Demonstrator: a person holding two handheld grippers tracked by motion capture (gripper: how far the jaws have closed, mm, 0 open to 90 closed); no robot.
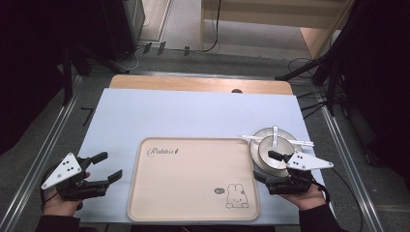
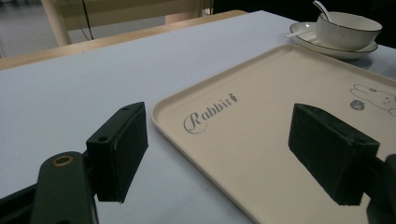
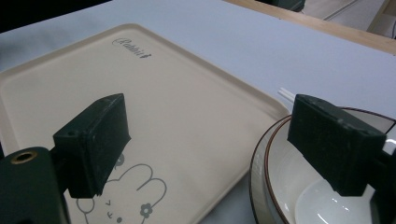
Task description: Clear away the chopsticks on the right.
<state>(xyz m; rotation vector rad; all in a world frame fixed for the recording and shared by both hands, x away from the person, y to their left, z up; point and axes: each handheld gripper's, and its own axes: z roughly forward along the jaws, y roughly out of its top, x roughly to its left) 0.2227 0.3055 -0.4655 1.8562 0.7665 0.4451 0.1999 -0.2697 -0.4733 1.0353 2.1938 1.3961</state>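
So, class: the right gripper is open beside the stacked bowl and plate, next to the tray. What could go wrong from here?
1. The spoon rests loose in the bowl; tilting the bowl could tip it out.
2. The bowl sits on a plate with chopsticks across it, so lifting the plate alone may slide everything.
3. The right gripper, jaws open, hangs over the plate's near rim by the tray edge; closing there may knock the plate rather than grip it.

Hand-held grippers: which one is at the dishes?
The right hand-held gripper, open, by the bowl on its plate. The left hand-held gripper sits beside the tray.
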